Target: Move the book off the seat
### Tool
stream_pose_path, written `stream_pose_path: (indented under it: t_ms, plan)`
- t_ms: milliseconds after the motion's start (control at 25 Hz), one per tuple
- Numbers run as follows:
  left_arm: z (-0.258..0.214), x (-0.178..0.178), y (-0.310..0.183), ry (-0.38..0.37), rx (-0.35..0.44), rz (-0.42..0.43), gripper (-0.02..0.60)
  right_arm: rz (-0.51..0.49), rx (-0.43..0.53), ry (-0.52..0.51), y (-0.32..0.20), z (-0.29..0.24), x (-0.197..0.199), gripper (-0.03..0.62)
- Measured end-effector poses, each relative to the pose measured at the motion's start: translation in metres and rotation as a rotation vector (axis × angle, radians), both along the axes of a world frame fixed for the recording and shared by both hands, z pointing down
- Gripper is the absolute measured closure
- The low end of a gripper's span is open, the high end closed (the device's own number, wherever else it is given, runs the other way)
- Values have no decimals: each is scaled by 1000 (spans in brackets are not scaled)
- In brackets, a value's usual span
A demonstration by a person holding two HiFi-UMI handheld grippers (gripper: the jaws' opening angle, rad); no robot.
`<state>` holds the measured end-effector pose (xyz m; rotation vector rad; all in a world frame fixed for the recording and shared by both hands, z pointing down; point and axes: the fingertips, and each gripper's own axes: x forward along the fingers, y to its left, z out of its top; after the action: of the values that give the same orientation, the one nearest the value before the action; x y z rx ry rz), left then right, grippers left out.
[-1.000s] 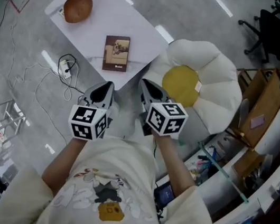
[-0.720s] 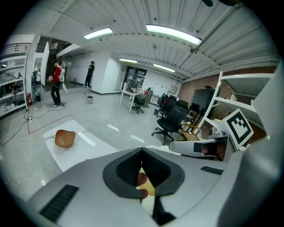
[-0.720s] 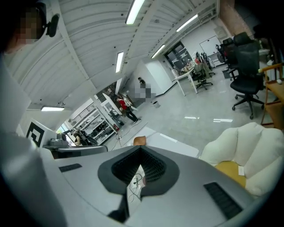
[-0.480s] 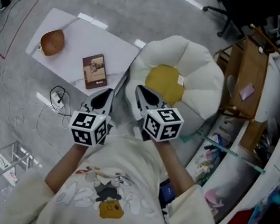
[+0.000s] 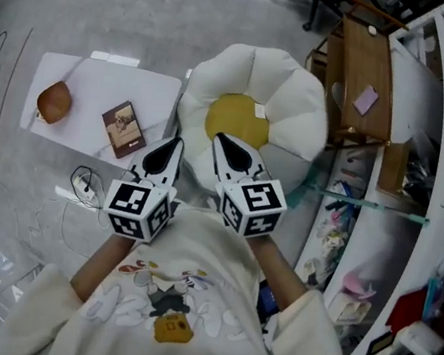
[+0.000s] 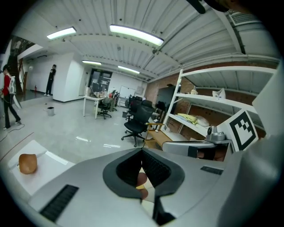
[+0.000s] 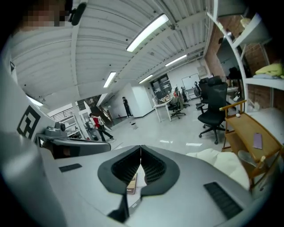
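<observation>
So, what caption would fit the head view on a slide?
Left gripper and right gripper, both shut, held near a flower-shaped seat; the book lies on the white table.

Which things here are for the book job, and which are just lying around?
For the job: book, on the white table; flower-shaped seat; left tool and right tool, both shut and empty.
Just lying about: brown round thing on the table; cables on the floor; wooden desk.

The book (image 5: 123, 128) bears cover print too small to read (head view); the right hand-held gripper (image 5: 221, 143) hides part of the seat (image 5: 295, 100).
</observation>
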<state>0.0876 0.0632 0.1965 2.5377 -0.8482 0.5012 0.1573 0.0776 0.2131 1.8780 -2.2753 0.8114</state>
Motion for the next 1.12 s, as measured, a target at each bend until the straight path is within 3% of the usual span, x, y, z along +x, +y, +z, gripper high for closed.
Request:
stream_pose_path:
  t_ms: [280,480,600,800,880,1120]
  plan:
    - [-36,31,24,71,103,95,572,77,106,112,32,-45,19,585]
    - [-56,40,33,109,161,98,571,145,127,108,43,-69,14,585]
    - [-60,39,31,127,154,82,571,182,177,170,49,-75,14,585]
    - [-57,26,29,85,157,73,572,242,212,203,50,-84,14,585]
    - [-62,24,28,101,174,80,571,259,215,203,51,-85,13,586]
    - [-62,13,27,63,190,93,571,251,206,183,45,-81,6,586]
